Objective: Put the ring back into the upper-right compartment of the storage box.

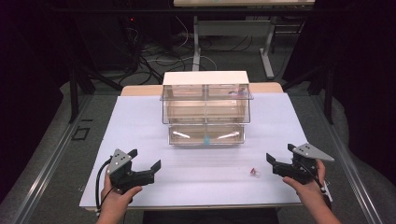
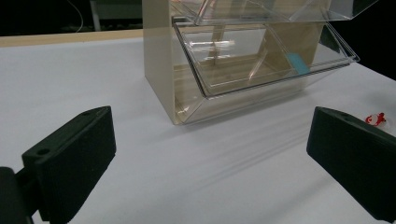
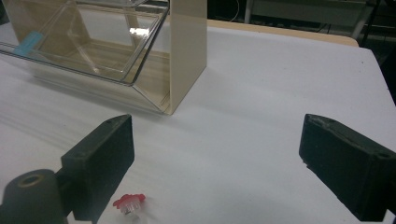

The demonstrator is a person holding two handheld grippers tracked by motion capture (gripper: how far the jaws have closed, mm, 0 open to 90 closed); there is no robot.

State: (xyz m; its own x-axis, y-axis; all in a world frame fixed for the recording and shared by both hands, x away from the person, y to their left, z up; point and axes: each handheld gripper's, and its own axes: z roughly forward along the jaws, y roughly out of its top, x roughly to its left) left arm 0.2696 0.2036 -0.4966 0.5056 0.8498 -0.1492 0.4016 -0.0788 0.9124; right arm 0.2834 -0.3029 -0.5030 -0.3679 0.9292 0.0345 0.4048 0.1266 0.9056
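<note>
2 claws gape empty; bottom bin (image 1: pixel 206 134) of drawer unit (image 1: pixel 205 97) holds a blue piece (image 1: pixel 206 139).

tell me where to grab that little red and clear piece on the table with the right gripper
Grip the small red-and-clear piece across its red top, coming straight down with the right gripper. It lies low on the white table, apart from the clear drawer cabinet, so a sideways approach would likely scrape.

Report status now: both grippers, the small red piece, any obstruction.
Left gripper open, empty. Right gripper open, empty. Small red-and-clear plastic piece lies loose on the white table, nearest the right gripper. Clear plastic drawer cabinet stands beyond, bottom drawer open; nothing between.
</note>
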